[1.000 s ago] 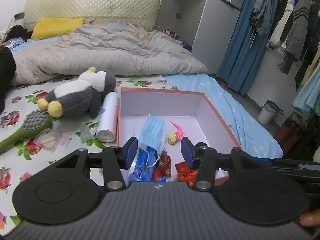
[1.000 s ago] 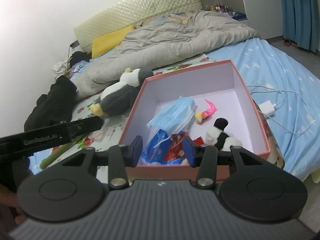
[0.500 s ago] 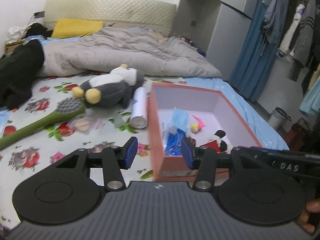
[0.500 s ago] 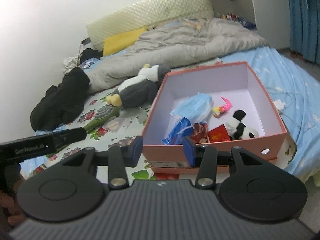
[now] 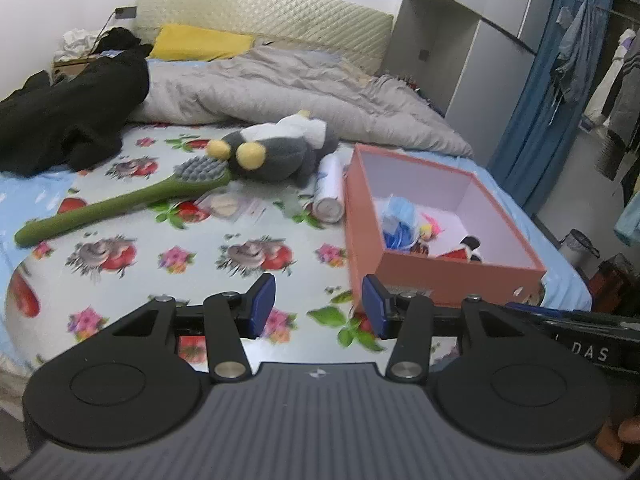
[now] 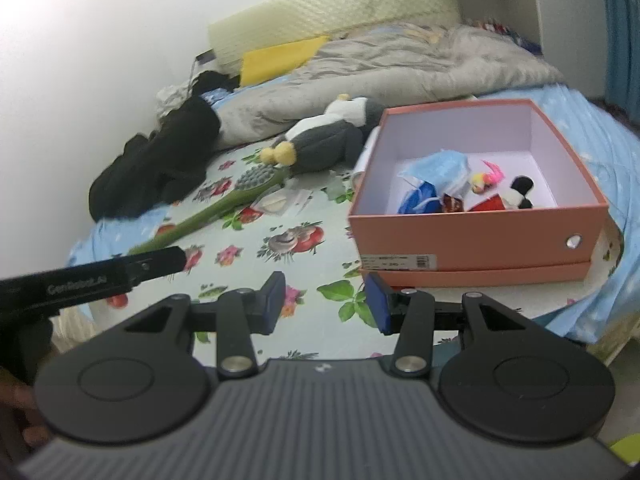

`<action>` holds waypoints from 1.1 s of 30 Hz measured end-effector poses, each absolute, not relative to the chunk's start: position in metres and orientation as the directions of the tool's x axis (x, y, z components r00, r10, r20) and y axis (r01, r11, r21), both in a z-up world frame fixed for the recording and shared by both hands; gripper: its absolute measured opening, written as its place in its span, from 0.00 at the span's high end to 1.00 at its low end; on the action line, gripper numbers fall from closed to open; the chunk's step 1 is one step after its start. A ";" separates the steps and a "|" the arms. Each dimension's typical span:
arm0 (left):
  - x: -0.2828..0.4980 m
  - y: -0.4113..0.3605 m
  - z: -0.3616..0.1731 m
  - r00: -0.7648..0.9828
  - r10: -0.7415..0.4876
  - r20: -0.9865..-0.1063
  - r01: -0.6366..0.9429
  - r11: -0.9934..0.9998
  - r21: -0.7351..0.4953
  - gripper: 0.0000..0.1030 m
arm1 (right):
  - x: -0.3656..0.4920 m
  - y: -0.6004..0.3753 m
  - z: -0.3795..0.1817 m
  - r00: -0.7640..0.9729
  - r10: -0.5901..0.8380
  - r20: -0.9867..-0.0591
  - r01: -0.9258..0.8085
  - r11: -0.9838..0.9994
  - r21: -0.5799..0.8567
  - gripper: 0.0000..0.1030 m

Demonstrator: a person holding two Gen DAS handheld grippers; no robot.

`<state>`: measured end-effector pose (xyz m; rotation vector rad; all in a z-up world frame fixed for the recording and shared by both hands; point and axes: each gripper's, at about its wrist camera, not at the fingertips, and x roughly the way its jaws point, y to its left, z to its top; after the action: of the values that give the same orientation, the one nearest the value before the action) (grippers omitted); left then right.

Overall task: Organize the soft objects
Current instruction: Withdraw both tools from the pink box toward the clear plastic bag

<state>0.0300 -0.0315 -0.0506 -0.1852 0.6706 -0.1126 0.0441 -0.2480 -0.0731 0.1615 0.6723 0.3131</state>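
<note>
A pink shoe box point(image 5: 440, 276) point(image 6: 472, 236) stands on the bed's right side. It holds a blue face mask point(image 6: 438, 168), a small pink-and-yellow toy point(image 6: 486, 176), a small black-and-white plush point(image 6: 520, 194) and red packets. A grey penguin plush point(image 5: 276, 150) point(image 6: 320, 142) lies left of the box. My left gripper point(image 5: 319, 306) is open and empty, near the bed's front edge, left of the box. My right gripper point(image 6: 325, 304) is open and empty, in front of the box.
A green long-handled brush point(image 5: 120, 200), a white cylinder can point(image 5: 329, 188) and a clear packet point(image 5: 230, 204) lie by the penguin. Black clothes point(image 5: 72, 120) and a grey duvet point(image 5: 300, 92) lie at the back. A wardrobe and hanging clothes stand right.
Both grippers have pulled back from over the box toward the bed's front edge, both still open and empty. The box contents have not moved.
</note>
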 end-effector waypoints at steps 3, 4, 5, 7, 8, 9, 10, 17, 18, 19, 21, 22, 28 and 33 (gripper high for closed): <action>0.016 -0.027 -0.053 0.774 -0.167 -0.610 0.046 0.977 -0.209 0.47 | 0.036 -0.231 -0.073 0.740 0.345 -0.577 -0.278 0.938 0.206 0.54; 0.011 -0.025 -0.053 0.780 -0.161 -0.605 0.040 0.977 -0.209 0.47 | 0.036 -0.227 -0.074 0.731 0.355 -0.582 -0.281 0.935 0.218 0.54; 0.008 -0.022 -0.054 0.783 -0.157 -0.602 0.031 0.976 -0.214 0.47 | 0.038 -0.225 -0.075 0.723 0.360 -0.589 -0.281 0.933 0.224 0.54; 0.002 -0.015 -0.053 0.791 -0.149 -0.594 0.012 0.974 -0.227 0.46 | 0.042 -0.221 -0.076 0.715 0.360 -0.600 -0.277 0.933 0.230 0.54; -0.002 -0.012 -0.052 0.795 -0.139 -0.590 0.003 0.974 -0.226 0.45 | 0.045 -0.219 -0.076 0.715 0.360 -0.600 -0.275 0.933 0.232 0.54; -0.004 -0.010 -0.051 0.797 -0.126 -0.590 -0.008 0.975 -0.220 0.43 | 0.045 -0.218 -0.077 0.716 0.358 -0.599 -0.274 0.934 0.230 0.54; -0.004 -0.006 -0.051 0.798 -0.113 -0.592 -0.020 0.977 -0.213 0.42 | 0.046 -0.217 -0.077 0.718 0.354 -0.599 -0.273 0.935 0.226 0.54; 0.022 0.015 -0.074 0.741 -0.084 -0.666 -0.061 0.980 -0.191 0.38 | 0.063 -0.208 -0.086 0.717 0.339 -0.608 -0.251 0.941 0.228 0.54; 0.029 0.016 -0.078 0.729 -0.082 -0.679 -0.063 0.981 -0.185 0.38 | 0.066 -0.207 -0.086 0.717 0.339 -0.609 -0.253 0.941 0.226 0.54; 0.036 0.018 -0.081 0.721 -0.085 -0.688 -0.061 0.981 -0.185 0.38 | 0.070 -0.205 -0.087 0.715 0.337 -0.612 -0.252 0.942 0.223 0.54; 0.050 0.019 -0.085 0.712 -0.089 -0.696 -0.053 0.982 -0.180 0.38 | 0.079 -0.203 -0.087 0.708 0.341 -0.618 -0.255 0.940 0.226 0.54; 0.059 0.020 -0.087 0.711 -0.089 -0.698 -0.048 0.983 -0.174 0.38 | 0.085 -0.201 -0.086 0.707 0.343 -0.619 -0.257 0.939 0.227 0.54; 0.106 0.035 -0.102 0.688 -0.087 -0.720 -0.065 0.981 -0.181 0.34 | 0.123 -0.193 -0.088 0.708 0.326 -0.626 -0.227 0.945 0.235 0.54; 0.148 0.050 -0.116 0.665 -0.085 -0.742 -0.076 0.981 -0.180 0.31 | 0.157 -0.179 -0.095 0.702 0.316 -0.638 -0.223 0.949 0.225 0.54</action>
<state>0.1485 0.0503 -0.1161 -0.2027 0.8455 -0.0055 0.1571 -0.1790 -0.0955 0.1347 0.7341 0.3008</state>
